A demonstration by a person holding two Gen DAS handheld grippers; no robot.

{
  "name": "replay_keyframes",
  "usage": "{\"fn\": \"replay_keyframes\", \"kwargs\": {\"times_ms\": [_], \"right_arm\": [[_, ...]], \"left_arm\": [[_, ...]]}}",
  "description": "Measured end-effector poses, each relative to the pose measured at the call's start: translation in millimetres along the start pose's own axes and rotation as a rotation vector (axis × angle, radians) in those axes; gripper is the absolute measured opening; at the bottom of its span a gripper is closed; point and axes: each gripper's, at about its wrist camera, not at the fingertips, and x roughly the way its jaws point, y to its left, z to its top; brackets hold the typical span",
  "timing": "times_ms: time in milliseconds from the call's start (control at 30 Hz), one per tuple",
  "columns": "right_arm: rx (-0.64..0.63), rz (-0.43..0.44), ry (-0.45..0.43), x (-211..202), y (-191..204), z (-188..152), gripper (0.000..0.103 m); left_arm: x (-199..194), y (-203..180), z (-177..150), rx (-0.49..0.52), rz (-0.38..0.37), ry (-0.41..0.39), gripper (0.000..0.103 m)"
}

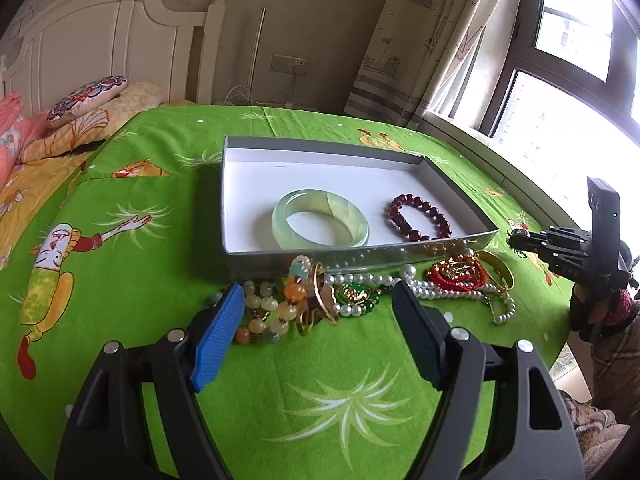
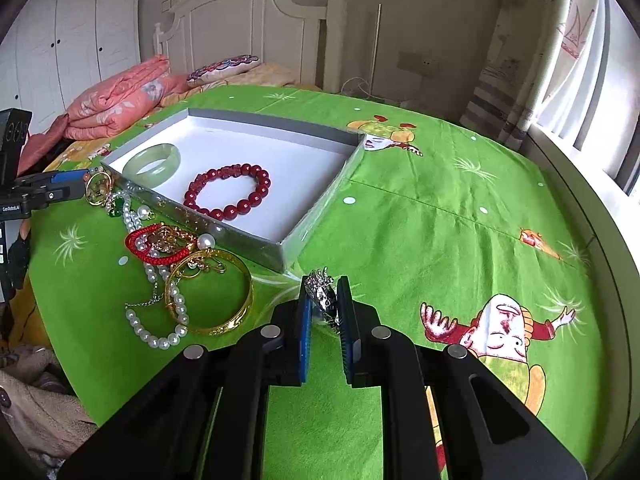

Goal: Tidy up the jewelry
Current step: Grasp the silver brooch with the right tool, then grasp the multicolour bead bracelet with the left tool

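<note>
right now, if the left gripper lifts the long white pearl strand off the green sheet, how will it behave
The white pearl strand would probably go floppy and dangle, since it lies in loose curves. It may drag neighbours along: it runs under the red cord bracelet and through the gold bangle. Its round beads look smooth, so the open left gripper might slip.

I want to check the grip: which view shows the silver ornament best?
The right wrist view: the silver ornament sits close up, pinched in the right claw. The left wrist view shows that claw only far off at the right edge, the ornament a tiny speck.
</note>
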Motion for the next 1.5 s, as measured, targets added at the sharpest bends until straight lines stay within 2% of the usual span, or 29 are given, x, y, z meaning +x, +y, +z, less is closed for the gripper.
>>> {"fn": "replay_keyframes", "kwargs": {"times_ms": [33,200,267,500,700,900,1100,1167,1200,1233,1500], "right_arm": [[0.007,0.0,-0.003,-1.6,-1.3,-1.0,0.015],[0.025,0.001,-0.013,-2.0,-1.1,-3.8,0.015],[0.027,-0.004,-0.015,-1.6,-0.1,-2.9,0.015],[0.043,0.011,-0.024,-4.5,-1.1,-3.5,0.015],[0.053,0.015,-0.028,-4.2,-3.8,-4.8,0.015],[0.061,0.018,-0.028,-4.7,-4.4,-5.3,0.015],[0.061,0.016,-0.027,-4.4,-3.3,-4.9,0.015],[0.059,0.014,-0.031,-4.7,-3.3,-4.7,0.015],[0.059,0.011,-0.037,-5.6,-3.3,-4.7,0.015],[0.062,0.009,-0.047,-7.2,-3.5,-4.7,0.015],[0.08,0.035,-0.129,-27.9,-4.2,2.5,0.015]], "left_arm": [[-4.8,2.2,-4.0,0.002,0.014,0.002,0.074],[-24.1,16.8,-16.2,0.013,0.082,0.007,0.06],[-23.7,16.4,-15.4,0.05,0.124,0.021,0.05],[-0.8,-8.0,-11.9,0.215,0.179,0.077,0.042],[6.8,-12.7,-7.0,0.248,0.148,0.091,0.034],[6.5,-6.3,-9.5,0.252,0.181,0.098,0.031],[19.3,-11.7,-8.6,0.276,0.182,0.107,0.029],[25.8,-12.7,-7.0,0.283,0.211,0.112,0.015],[25.3,-13.4,-5.8,0.282,0.227,0.098,0.01],[22.0,-13.7,-4.9,0.279,0.234,0.078,0.009],[-30.4,-9.6,8.2,0.224,0.255,-0.075,0.009]]}}
